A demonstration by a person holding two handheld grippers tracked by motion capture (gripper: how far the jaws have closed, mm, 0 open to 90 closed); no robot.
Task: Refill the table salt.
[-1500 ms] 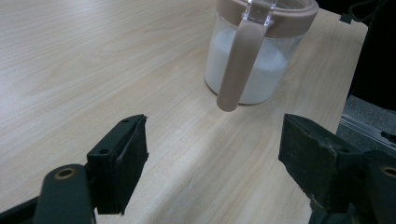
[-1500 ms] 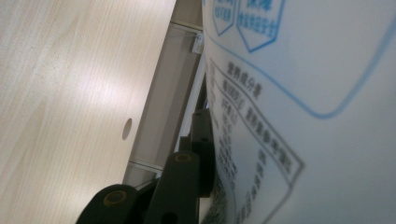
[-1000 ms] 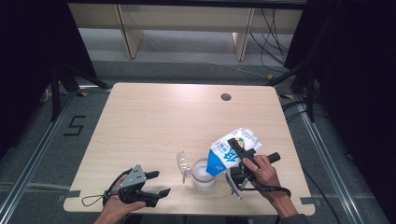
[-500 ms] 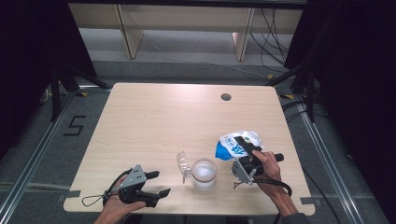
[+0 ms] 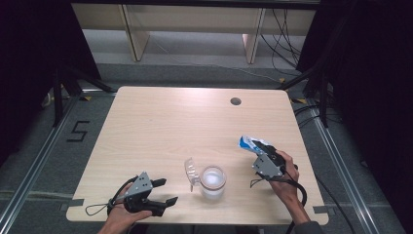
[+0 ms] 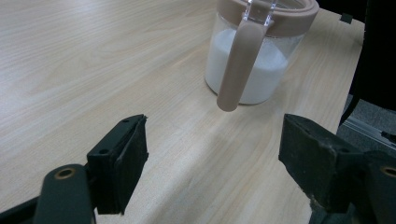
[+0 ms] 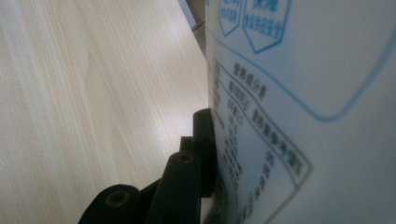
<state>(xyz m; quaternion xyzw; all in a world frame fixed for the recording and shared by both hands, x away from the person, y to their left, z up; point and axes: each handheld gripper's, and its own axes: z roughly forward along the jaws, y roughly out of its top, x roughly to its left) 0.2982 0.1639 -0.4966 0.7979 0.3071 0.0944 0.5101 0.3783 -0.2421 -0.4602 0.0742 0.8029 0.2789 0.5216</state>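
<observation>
Left claw down at the near left corner of the worktop, held in a hand, jaws spread wide with nothing between them and only bare wood under them. In the left gripper view, black pads well apart, pointing toward the jar.

Just ahead of that claw and a little to its right: jar, clear, upright on the worktop, part filled with white powder, brownish ring around the rim. Lid flipped open, standing up on the jar's side nearest the left claw; a tan strap hanging down the jar's front in the left gripper view.

Farther right, well apart from the jar: right claw, raised off the worktop in the other hand, clamped tight on a bag. Bag white with blue print, sticking out beyond the claw toward the far side, tilted. In the right gripper view, one black jaw pressed flat against the bag's printed face, wood grain to its left.
</observation>
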